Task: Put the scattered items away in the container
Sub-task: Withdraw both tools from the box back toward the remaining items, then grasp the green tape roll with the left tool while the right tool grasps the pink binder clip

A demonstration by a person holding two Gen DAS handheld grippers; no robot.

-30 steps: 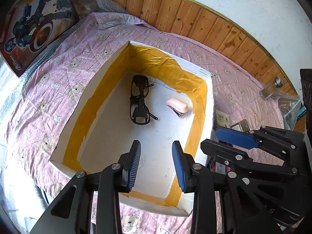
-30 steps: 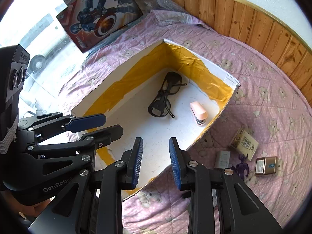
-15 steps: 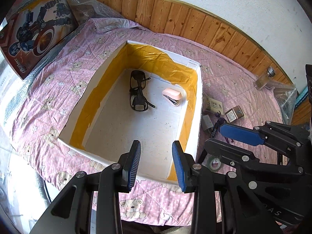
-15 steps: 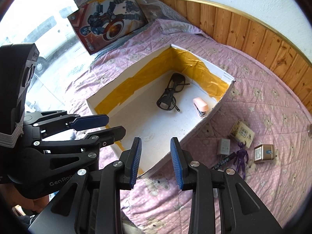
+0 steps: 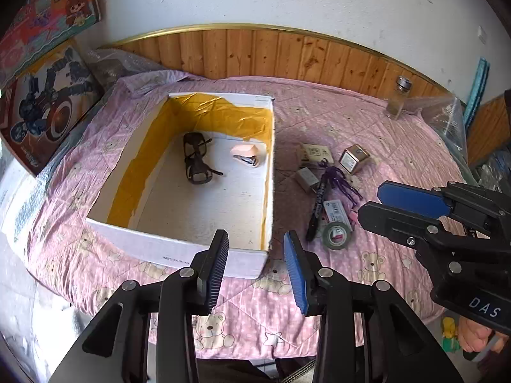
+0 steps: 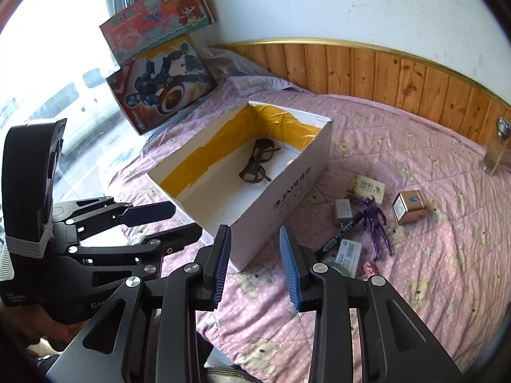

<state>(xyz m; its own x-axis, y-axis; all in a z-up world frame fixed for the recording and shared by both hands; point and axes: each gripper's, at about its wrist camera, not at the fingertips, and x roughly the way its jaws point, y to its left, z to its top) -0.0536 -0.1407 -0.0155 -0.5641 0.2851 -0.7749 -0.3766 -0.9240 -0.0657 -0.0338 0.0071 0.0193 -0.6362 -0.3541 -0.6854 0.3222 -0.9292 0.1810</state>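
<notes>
A white box (image 5: 179, 250) (image 6: 287, 196) lined with yellow tape sits on the pink quilt. Inside it lie black glasses (image 5: 195, 161) (image 6: 257, 164) and a pink stapler (image 5: 246, 154). Right of the box are scattered items: a tape roll (image 5: 337, 234), a black marker (image 5: 317, 206) (image 6: 341, 233), a purple figure (image 5: 340, 180) (image 6: 377, 223), a gold cube (image 5: 353, 158) (image 6: 409, 206), a grey adapter (image 5: 305, 177) (image 6: 342, 209) and a small card box (image 5: 314, 152) (image 6: 365, 187). My left gripper (image 5: 257, 273) is open and empty before the box's near wall. My right gripper (image 6: 255, 265) is open and empty near the box's corner.
Two toy boxes (image 5: 41, 108) (image 6: 159, 79) lean at the far left by a window. A glass jar (image 5: 397, 102) (image 6: 495, 148) stands at the back right beside clear plastic (image 5: 445, 118). Wood panelling (image 5: 287, 57) backs the bed. The quilt's near edge (image 5: 255, 348) drops off below the grippers.
Both grippers have pulled back and risen away from the box, so the whole box and the scattered items to its right now show. Both stay open and empty.
</notes>
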